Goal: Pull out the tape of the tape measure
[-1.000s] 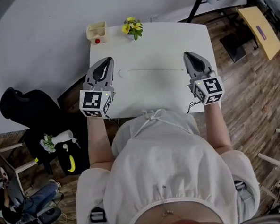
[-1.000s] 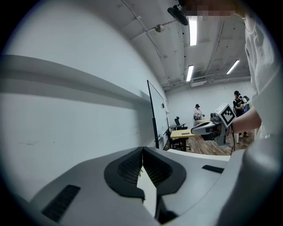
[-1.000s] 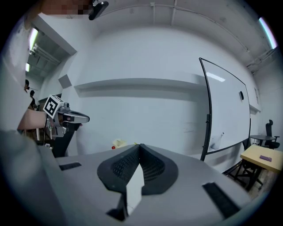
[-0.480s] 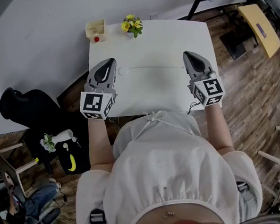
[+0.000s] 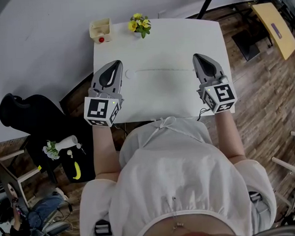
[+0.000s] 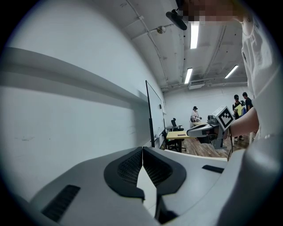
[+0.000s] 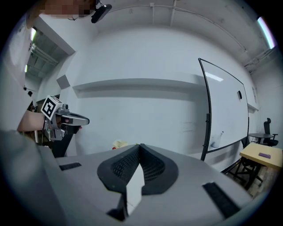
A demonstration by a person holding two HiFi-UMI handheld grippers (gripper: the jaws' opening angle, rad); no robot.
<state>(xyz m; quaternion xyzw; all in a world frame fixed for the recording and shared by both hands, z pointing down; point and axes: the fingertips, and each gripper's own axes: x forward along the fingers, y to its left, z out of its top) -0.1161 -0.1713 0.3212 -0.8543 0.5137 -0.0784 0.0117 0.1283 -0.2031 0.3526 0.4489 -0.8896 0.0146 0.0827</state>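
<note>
Faint tape measure (image 5: 130, 75), tape (image 5: 162, 70) seemingly extended

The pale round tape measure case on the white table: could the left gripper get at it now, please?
Probably yes: the pale round tape measure case lies just right of the left gripper, with only bare white table between them, though its shut jaws must open first.

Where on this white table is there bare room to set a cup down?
Bare: the far right of the table, between the flowers and the right edge; also the near strip between the stretched tape and the person. Crowded: the far left corner, with the small box and flowers.
</note>
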